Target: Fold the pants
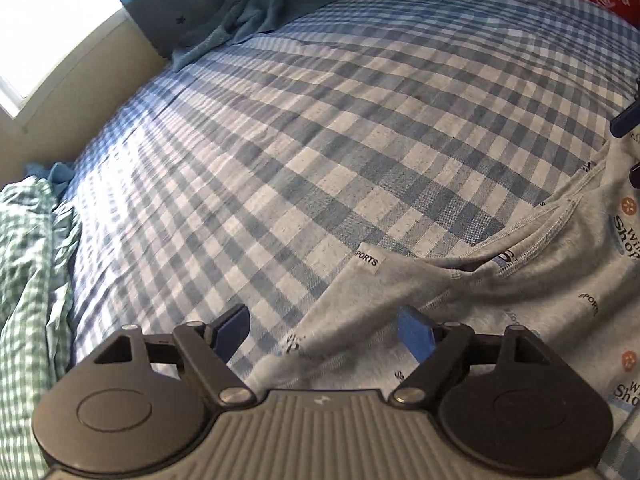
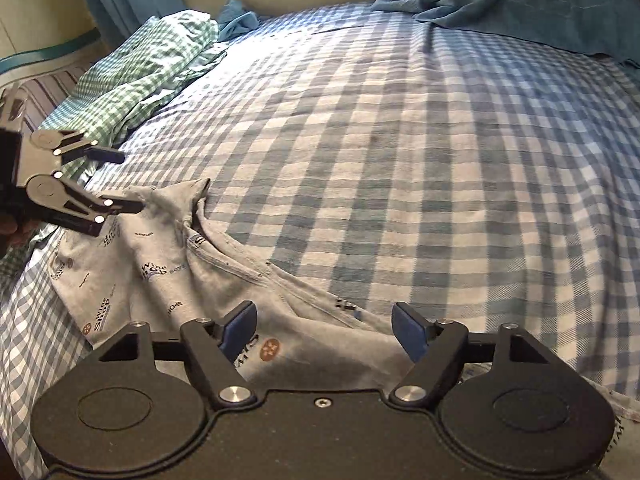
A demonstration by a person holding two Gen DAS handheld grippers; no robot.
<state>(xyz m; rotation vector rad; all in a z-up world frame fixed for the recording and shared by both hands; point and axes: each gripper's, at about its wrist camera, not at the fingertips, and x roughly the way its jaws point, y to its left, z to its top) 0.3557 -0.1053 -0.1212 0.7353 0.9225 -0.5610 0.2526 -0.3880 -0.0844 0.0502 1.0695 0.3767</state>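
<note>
Grey cotton pants [image 2: 224, 280] lie rumpled on the blue-and-white checked bedsheet [image 2: 420, 152], down at the near edge of the bed, from about 9 o'clock to 6 o'clock in the right wrist view and at 4 o'clock in the left wrist view. There's writing all over them: "SPORTS" [image 1: 367, 260] in small black capitals near a hem, a blue "Shop" logo [image 2: 100, 322] with smaller words beside it that I can't make out fully, and little orange round badges [image 2: 270, 350]. One pair of pants, two grippers. The cloth is bunched, with stitched seams curving across it and one end pulled up into a peak at 9 o'clock in the right wrist view. The left gripper [image 2: 128, 182] sits right at that peak, jaws spread wide, the lower finger touching or just beside the raised fabric; I can't tell which. In its own view the left gripper [image 1: 324, 334] hangs over the pants' edge, holding nothing. The right gripper [image 2: 324, 330] hovers above the near part of the pants, jaws wide apart too, nothing between them. One green checked cloth [image 2: 148, 68] lies heaped at 10 o'clock, and one teal blanket [image 2: 520, 8] is crumpled at 1 o'clock.
</note>
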